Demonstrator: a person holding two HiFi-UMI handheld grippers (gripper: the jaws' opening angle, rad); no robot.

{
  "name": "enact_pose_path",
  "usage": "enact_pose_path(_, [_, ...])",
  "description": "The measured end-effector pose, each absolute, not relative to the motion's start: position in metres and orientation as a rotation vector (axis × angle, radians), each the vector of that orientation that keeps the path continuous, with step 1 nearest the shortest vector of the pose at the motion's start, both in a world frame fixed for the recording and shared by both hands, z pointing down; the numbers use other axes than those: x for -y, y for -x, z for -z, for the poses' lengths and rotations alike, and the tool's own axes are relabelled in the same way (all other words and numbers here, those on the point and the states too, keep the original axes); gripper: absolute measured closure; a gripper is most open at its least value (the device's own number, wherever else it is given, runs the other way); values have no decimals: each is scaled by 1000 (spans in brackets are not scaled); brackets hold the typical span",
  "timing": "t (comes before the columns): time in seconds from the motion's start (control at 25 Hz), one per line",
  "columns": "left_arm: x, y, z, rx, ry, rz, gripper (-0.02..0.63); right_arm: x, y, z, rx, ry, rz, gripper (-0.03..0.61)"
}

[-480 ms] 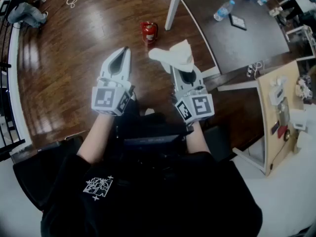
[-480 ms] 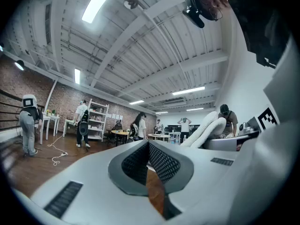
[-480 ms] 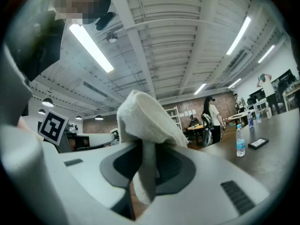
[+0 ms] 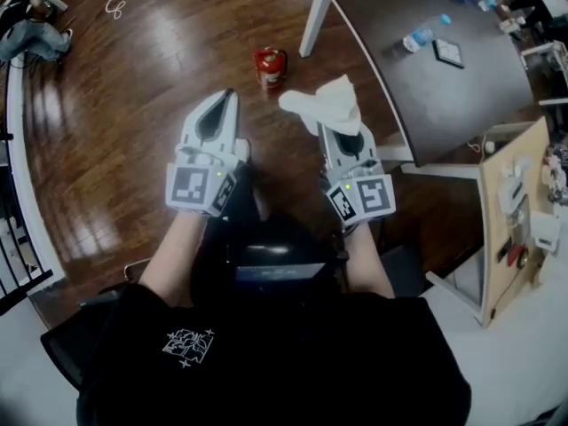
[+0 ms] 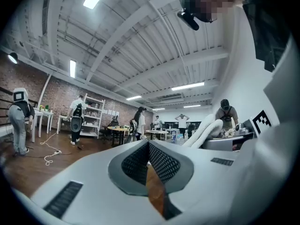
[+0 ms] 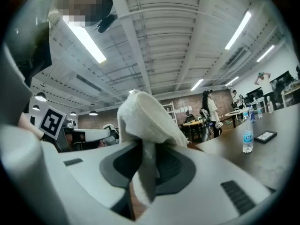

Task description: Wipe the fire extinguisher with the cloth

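A small red fire extinguisher (image 4: 271, 67) stands on the wooden floor ahead of me, next to a white table leg. My right gripper (image 4: 332, 124) is shut on a white cloth (image 4: 327, 103), which bunches up above its jaws and shows as a pale fold in the right gripper view (image 6: 143, 121). The cloth hangs a short way to the right of and nearer than the extinguisher. My left gripper (image 4: 228, 94) is shut with nothing in it (image 5: 148, 144), and sits left of and nearer than the extinguisher.
A dark table (image 4: 417, 69) with white legs stands at the right, with a water bottle (image 4: 424, 35) and a small dark card on it. A wooden board with fittings (image 4: 515, 211) leans at far right. A railing runs along the left. Other people stand far off.
The view has shifted forward slightly; both grippers sit a little lower in the picture and the extinguisher and table have slid right and down. Both grippers stay as they were.
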State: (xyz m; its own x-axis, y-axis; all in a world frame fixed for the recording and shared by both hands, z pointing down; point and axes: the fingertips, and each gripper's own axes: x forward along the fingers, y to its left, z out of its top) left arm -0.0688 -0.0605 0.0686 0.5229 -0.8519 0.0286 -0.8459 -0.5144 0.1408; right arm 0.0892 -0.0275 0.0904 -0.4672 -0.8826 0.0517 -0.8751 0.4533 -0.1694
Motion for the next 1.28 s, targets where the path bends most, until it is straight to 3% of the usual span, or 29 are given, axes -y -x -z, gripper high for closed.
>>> enact_pose_path(0.36, [190,86,-263,1339,-2713,137,614,168,-52,-332,-2691,1581,223,488])
enact_pose_path(0.56, [210,84,-383,1312,-2708,244,614,213,-60,-478,-2739,1545,191,487])
enact_pose_path(0.76, [206,94,-438,1355,-2697,268,614,268,-68,-588,-2763,1515,263,488])
enact_pose_path(1.28, [202,96,-453,1320,-2743,238,614,334,-62,-634,-2787,1512,316,489])
